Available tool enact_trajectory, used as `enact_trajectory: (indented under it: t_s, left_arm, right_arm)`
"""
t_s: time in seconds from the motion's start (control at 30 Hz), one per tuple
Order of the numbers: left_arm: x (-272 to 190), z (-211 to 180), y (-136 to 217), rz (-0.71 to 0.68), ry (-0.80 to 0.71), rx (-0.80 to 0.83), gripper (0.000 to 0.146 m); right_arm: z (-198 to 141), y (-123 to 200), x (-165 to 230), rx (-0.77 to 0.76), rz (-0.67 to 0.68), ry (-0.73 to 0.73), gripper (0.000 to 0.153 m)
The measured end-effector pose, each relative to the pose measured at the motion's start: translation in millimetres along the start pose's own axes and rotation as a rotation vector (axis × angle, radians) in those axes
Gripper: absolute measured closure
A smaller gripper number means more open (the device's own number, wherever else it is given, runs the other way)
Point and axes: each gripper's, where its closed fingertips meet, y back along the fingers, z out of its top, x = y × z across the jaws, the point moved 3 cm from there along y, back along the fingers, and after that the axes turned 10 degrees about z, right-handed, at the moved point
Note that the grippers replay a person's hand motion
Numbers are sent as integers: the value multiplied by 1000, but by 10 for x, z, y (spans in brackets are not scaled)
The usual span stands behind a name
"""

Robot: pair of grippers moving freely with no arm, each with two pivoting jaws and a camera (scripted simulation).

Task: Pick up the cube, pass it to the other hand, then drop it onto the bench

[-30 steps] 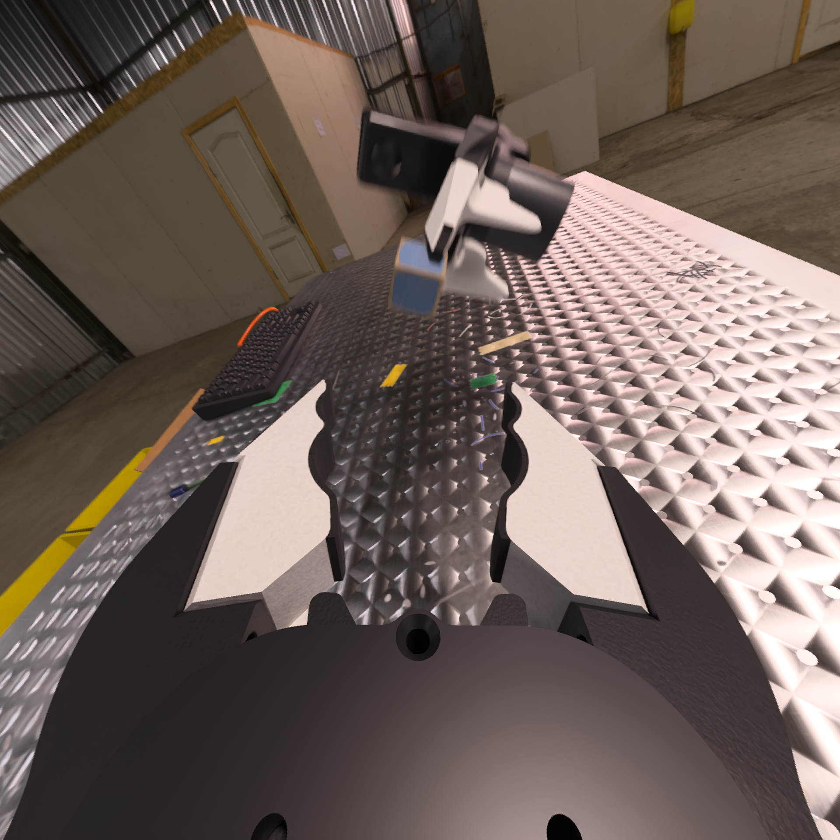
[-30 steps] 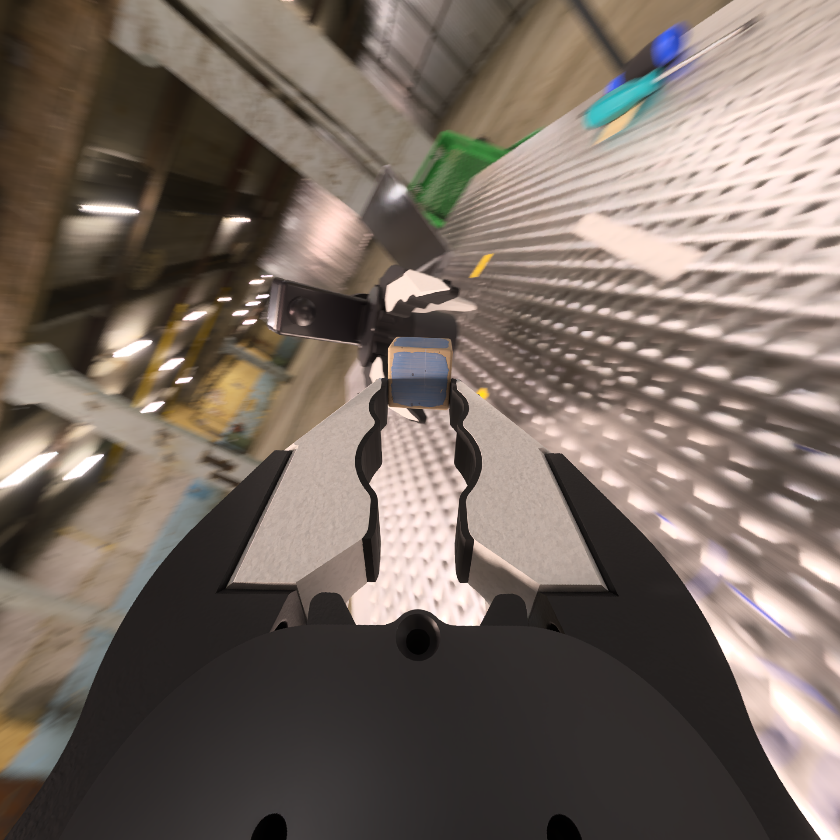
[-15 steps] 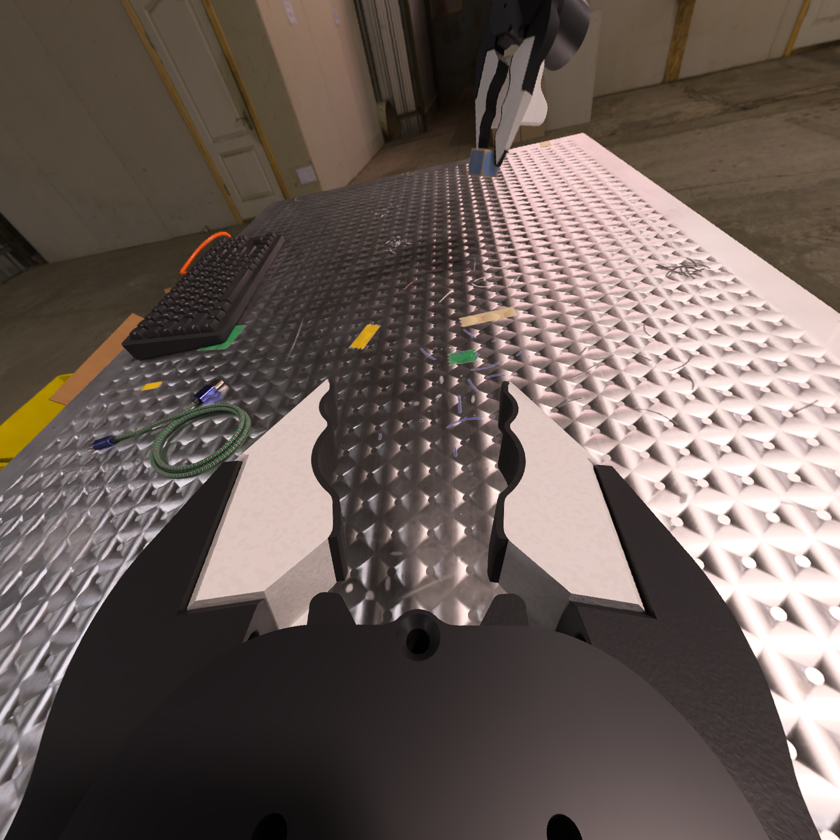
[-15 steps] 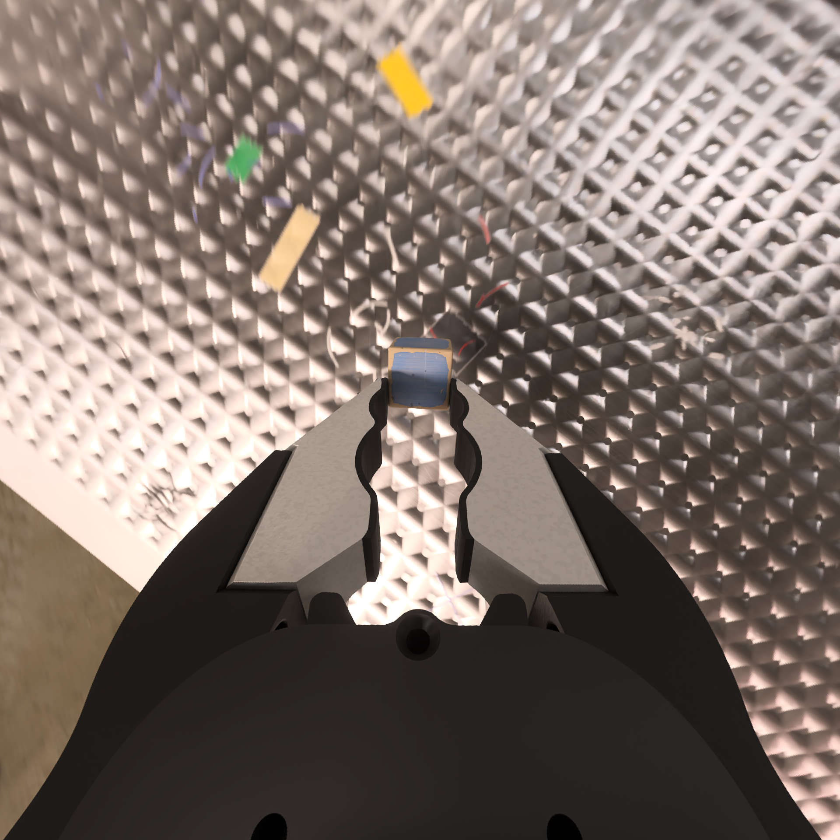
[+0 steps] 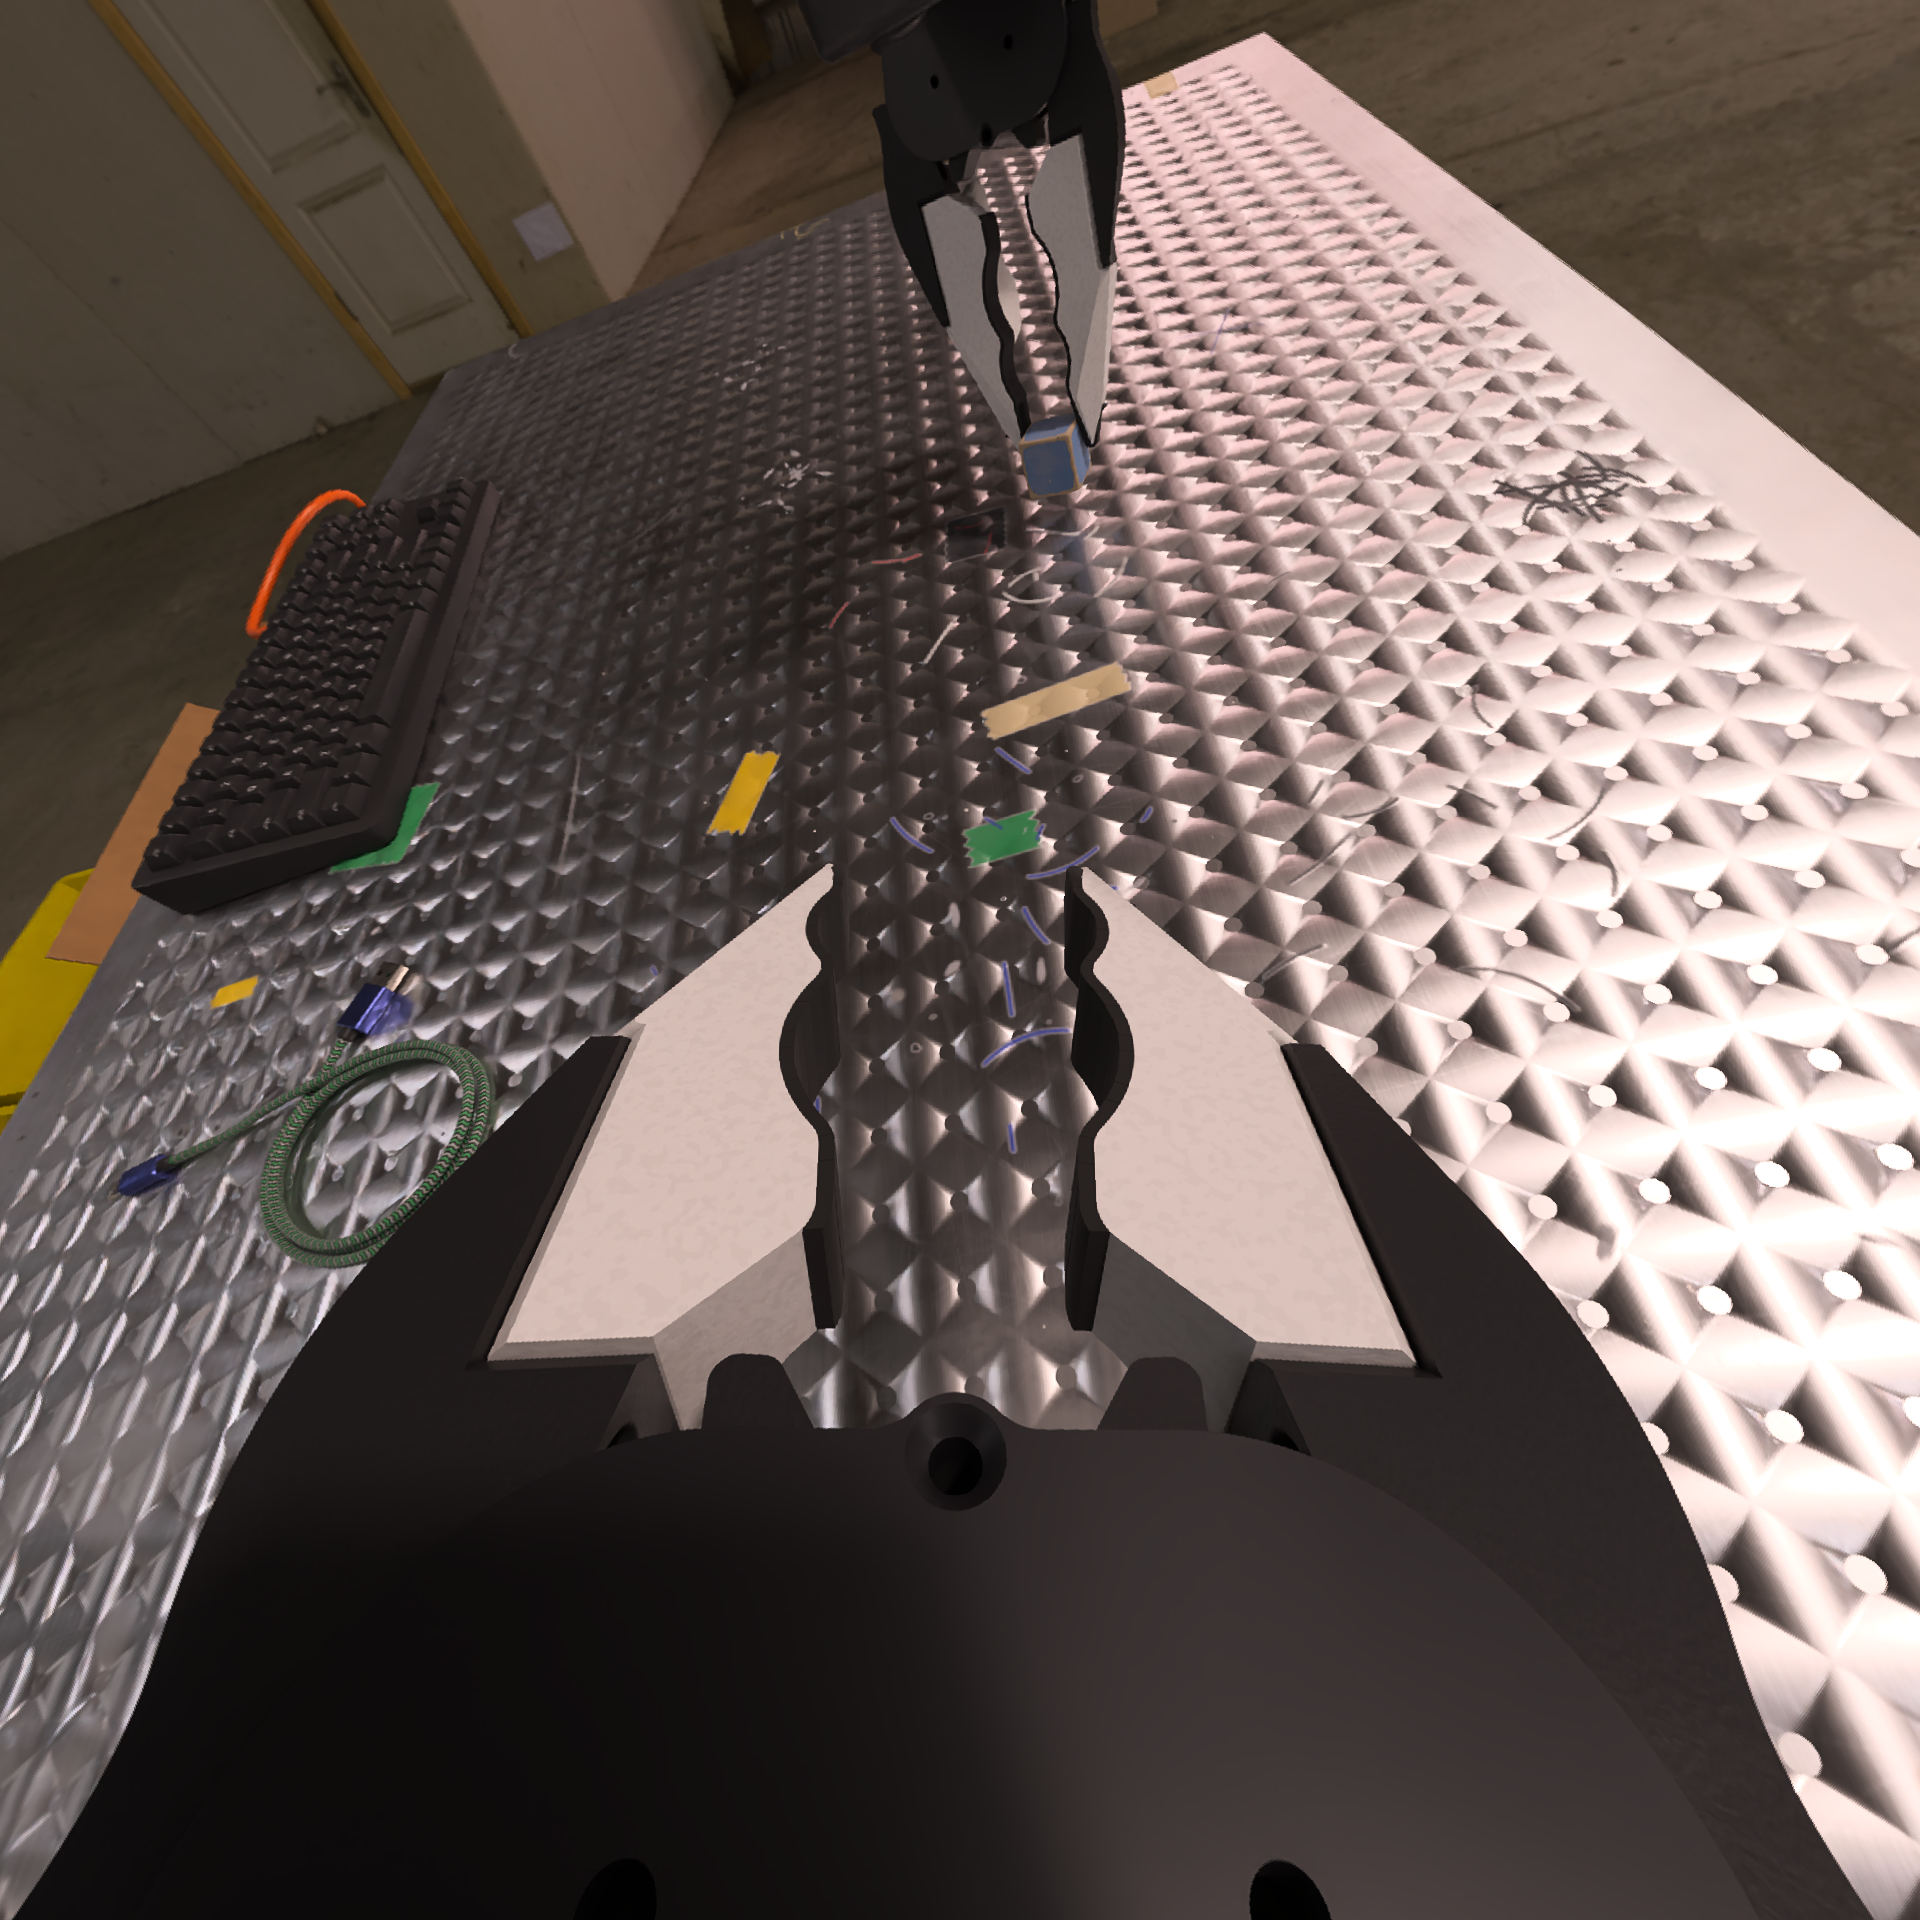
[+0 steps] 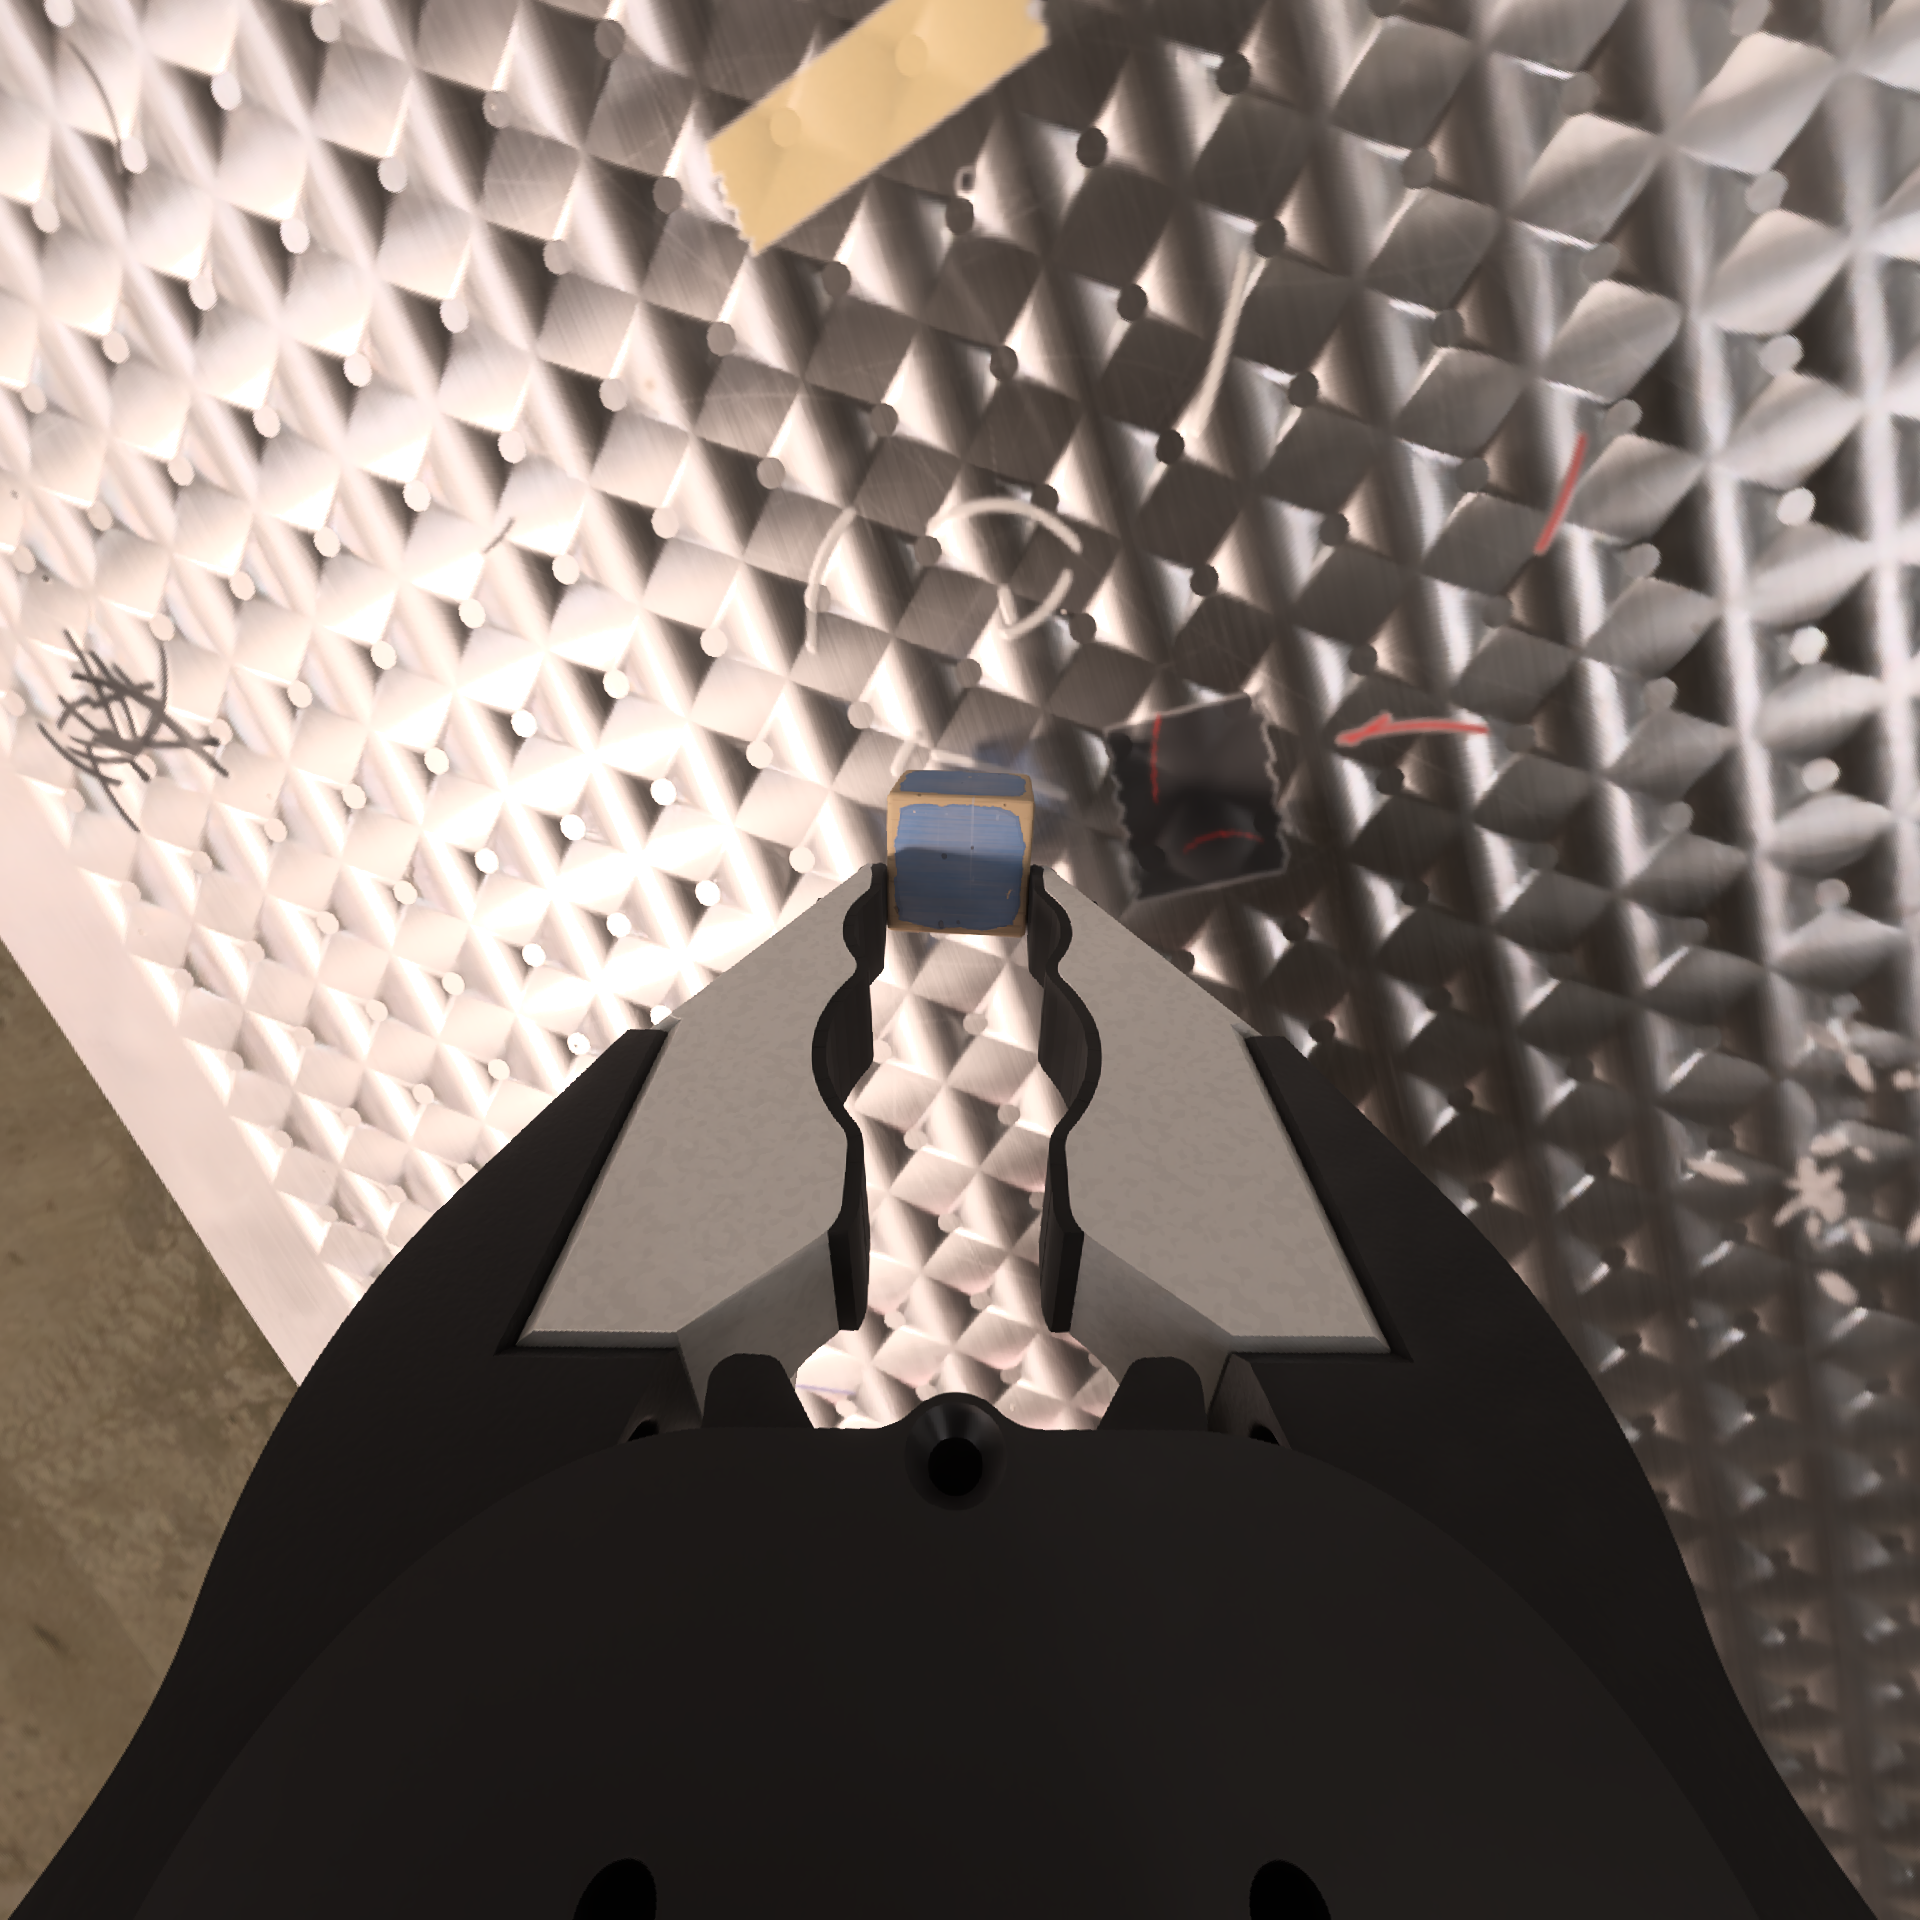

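Two fingertips [image 6: 879, 902] of the right gripper [image 6: 958, 883] pinched the cube [image 6: 958, 864] at frame centre above the bench [image 6: 416, 582], poised for release; the left gripper [image 5: 951, 883] gaped empty.

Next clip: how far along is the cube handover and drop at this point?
Pickup and pass look done: the small blue cube with tan edges sits pinched at the tips of the right tongs, while the left tongs are open and empty. In hand: the right tongs hold the cube above the patterned metal bench, pointing down. Left: release it onto the bench.
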Motion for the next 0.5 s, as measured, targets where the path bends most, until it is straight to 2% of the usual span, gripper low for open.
enact_trajectory:
  t_s: [0.03,0.13,0.23,0.37,0.5]
  left_arm:
    - [-1,-2,-20,-4,1,4,105]
    - [0,-12,-38,-8,2,10,105]
    - [20,-29,-2,1,5,7,105]
    - [55,-51,99,20,23,-18,105]
    - [73,-98,226,42,43,-48,105]
  right_arm:
    - [12,-30,0,2,16,7,126]
    - [18,-80,-5,4,25,17,98]
    - [14,63,-3,-12,-13,0,88]
    - [158,711,23,-167,-204,-31,78]
    - [531,1492,191,-522,-405,-80,52]
